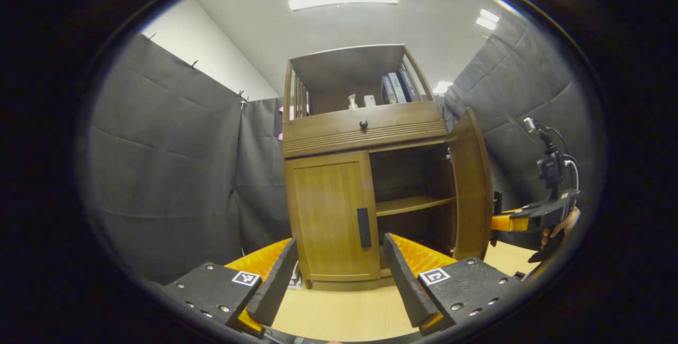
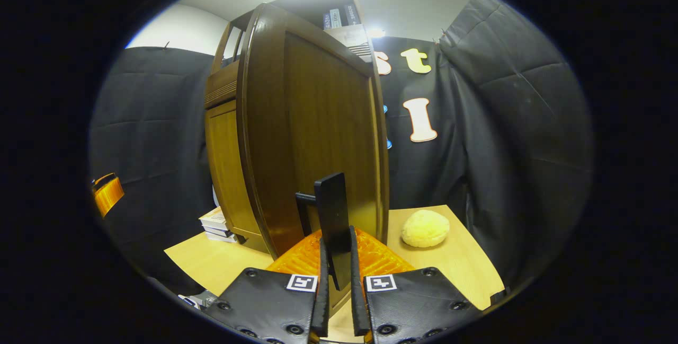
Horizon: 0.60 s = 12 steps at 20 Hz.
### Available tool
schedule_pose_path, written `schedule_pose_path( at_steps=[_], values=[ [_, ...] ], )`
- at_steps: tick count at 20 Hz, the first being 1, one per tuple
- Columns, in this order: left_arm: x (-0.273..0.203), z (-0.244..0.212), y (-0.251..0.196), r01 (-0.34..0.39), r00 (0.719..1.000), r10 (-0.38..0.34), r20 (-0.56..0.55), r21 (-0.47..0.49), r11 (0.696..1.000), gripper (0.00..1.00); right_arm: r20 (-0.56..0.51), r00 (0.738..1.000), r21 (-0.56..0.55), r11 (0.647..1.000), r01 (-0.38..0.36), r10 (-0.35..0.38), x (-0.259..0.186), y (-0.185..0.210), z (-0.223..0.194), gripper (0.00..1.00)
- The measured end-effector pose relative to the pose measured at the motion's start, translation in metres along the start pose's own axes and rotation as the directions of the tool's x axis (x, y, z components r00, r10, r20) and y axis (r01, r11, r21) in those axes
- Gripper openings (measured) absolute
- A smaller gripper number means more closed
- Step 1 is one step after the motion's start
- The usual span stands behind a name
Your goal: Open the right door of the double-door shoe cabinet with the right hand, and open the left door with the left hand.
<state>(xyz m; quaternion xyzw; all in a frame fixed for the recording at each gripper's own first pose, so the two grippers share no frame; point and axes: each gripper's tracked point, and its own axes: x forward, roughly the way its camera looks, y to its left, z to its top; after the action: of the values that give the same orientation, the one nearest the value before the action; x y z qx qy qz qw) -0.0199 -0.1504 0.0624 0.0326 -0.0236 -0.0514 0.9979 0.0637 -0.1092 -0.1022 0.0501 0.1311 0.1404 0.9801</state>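
Right tongs (image 2: 336,285) pinch the open right door's handle (image 2: 332,211); left tongs (image 1: 339,272) spread; book labels unreadable.

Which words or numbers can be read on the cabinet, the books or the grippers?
None can be read.
Book spines on the cabinet's top shelf: too small, blurred.
Stacked books beside it: no readable print.
Markers on the left gripper and right gripper: square patterns, no words.
Handle: blank.

text: we read none | book spines (image 1: 396,88): lettering too small | gripper fingers (image 2: 302,282): square coded tags, no words
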Motion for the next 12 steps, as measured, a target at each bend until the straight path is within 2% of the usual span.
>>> schedule_pose_path(
  at_steps=[3, 8, 9, 10, 12],
  values=[
    [0.001, -0.002, -0.012, -0.001, 1.0, 0.001, -0.01, 0.003, 1.0, 0.94, 0.012, 0.999, 0.008, 0.999, 0.033, -0.033, -0.004, -0.024, 0.001, 0.19],
    [0.001, 0.003, -0.034, -0.008, 1.0, 0.008, -0.016, 0.014, 1.0, 0.94, 0.024, 0.999, -0.007, 0.999, 0.046, -0.046, -0.007, -0.051, 0.003, 0.14],
    [0.0, 0.004, -0.038, -0.012, 1.0, 0.012, -0.017, 0.018, 1.0, 0.94, 0.027, 0.998, -0.004, 0.999, 0.048, -0.048, -0.007, -0.056, 0.004, 0.23],
    [0.0, 0.005, -0.042, -0.015, 1.0, 0.015, -0.019, 0.018, 1.0, 0.94, 0.032, 0.999, -0.003, 0.999, 0.043, -0.043, -0.007, -0.059, 0.004, 0.13],
    [0.002, 0.006, -0.049, -0.022, 1.0, 0.022, -0.017, 0.016, 1.0, 0.94, 0.043, 0.999, -0.013, 1.0, 0.029, -0.028, -0.009, -0.064, 0.006, 0.12]
  ],
)
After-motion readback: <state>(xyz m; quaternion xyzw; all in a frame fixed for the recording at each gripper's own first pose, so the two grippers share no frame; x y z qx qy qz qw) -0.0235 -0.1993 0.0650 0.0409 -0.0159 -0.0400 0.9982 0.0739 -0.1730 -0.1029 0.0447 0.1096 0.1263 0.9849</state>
